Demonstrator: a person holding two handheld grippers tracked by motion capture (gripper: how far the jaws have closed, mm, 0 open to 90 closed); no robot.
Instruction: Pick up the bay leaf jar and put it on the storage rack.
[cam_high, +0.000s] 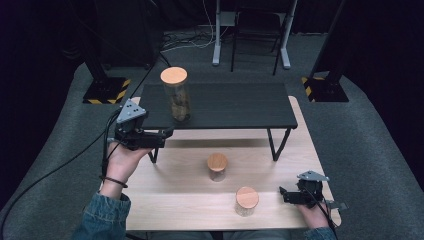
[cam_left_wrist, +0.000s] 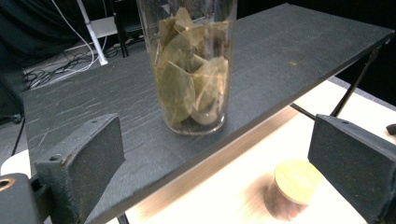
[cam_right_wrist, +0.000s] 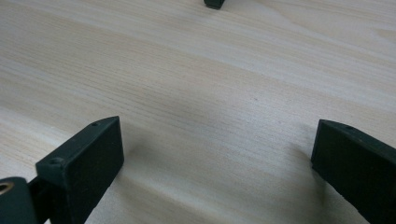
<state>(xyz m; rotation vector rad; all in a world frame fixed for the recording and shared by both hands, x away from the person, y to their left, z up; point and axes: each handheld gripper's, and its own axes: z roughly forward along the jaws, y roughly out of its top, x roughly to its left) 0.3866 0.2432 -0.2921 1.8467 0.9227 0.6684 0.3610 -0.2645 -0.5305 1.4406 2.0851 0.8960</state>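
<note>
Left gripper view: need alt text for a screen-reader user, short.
A tall clear glass jar of dried leaves stands upright on a black raised shelf, beyond the left gripper, whose open jaws hold nothing. Below the shelf, a small wooden-lidded jar sits blurred on the light wood table.

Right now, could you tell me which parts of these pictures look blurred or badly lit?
Left gripper view: the small jar on the light table is smeared, while the tall jar of leaves is sharp. High view: the surroundings are dark, the light table bright. Right gripper view: evenly lit, soft shadows under the tongs.
</note>
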